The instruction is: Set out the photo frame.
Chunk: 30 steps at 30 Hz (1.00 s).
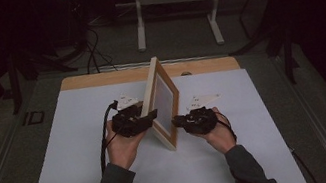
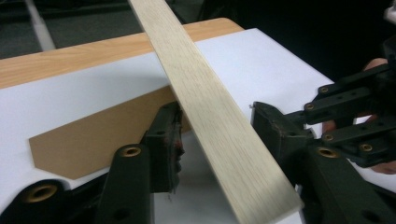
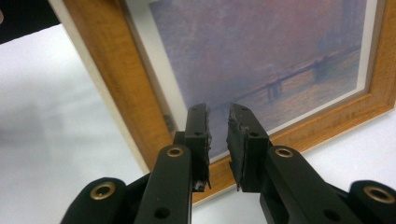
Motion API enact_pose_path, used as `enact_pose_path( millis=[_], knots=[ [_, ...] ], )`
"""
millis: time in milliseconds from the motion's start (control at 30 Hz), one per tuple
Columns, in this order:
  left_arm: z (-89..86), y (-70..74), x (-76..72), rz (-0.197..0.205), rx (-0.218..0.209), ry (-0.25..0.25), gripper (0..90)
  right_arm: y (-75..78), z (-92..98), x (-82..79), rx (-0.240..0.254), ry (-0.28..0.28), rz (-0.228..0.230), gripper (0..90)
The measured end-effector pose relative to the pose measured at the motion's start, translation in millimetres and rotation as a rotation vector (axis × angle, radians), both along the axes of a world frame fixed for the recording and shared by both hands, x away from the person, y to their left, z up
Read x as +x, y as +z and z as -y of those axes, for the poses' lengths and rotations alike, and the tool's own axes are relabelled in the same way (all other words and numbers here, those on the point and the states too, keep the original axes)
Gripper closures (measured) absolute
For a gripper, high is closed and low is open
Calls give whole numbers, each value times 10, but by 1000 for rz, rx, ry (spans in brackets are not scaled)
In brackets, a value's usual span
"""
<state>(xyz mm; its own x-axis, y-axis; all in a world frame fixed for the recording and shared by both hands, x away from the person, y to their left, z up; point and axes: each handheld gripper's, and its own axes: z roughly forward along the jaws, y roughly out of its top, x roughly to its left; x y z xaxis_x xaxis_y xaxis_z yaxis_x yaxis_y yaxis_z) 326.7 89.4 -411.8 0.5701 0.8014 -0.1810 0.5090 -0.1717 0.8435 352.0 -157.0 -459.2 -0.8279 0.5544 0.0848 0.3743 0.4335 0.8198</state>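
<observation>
The light wooden picture frame with a purple-toned bridge print (image 1: pixel 163 102) stands on edge near the middle of the white-covered bench (image 1: pixel 60 155), between the two hands. In the high view its printed face is foreshortened and dim, and the tool tips are hard to separate from the frame.

The left tool (image 1: pixel 147 117) sits at the frame's back side. The left gripper view gives the detail: the frame's pale edge strip (image 2: pixel 215 121) runs diagonally between the two black jaws. The left jaw lies against or just beside the strip; a gap remains at the right jaw, so the jaws are partly open with the frame between them. A brown backing stand (image 2: pixel 98 135) lies behind, partly hidden by the jaw.

The right tool (image 1: pixel 179 120) points at the printed face. The right gripper view shows its jaws close together with a narrow gap, nothing between them, tips near the print (image 3: pixel 261 56); contact cannot be determined. The frame is cut off at the top and right.
</observation>
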Motion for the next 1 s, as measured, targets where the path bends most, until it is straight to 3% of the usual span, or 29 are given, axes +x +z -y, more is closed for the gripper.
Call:
enact_pose_path(
  millis=[567, 1000],
  knots=[
    [-123, 2, 39, 1, 15, 32, 674, 4, 22, 7, -4, -2, 4, 772],
    [-235, -15, 110, 5, 6, 8, 712, 1, 72, 12, -10, -11, 7, 766]
  ],
)
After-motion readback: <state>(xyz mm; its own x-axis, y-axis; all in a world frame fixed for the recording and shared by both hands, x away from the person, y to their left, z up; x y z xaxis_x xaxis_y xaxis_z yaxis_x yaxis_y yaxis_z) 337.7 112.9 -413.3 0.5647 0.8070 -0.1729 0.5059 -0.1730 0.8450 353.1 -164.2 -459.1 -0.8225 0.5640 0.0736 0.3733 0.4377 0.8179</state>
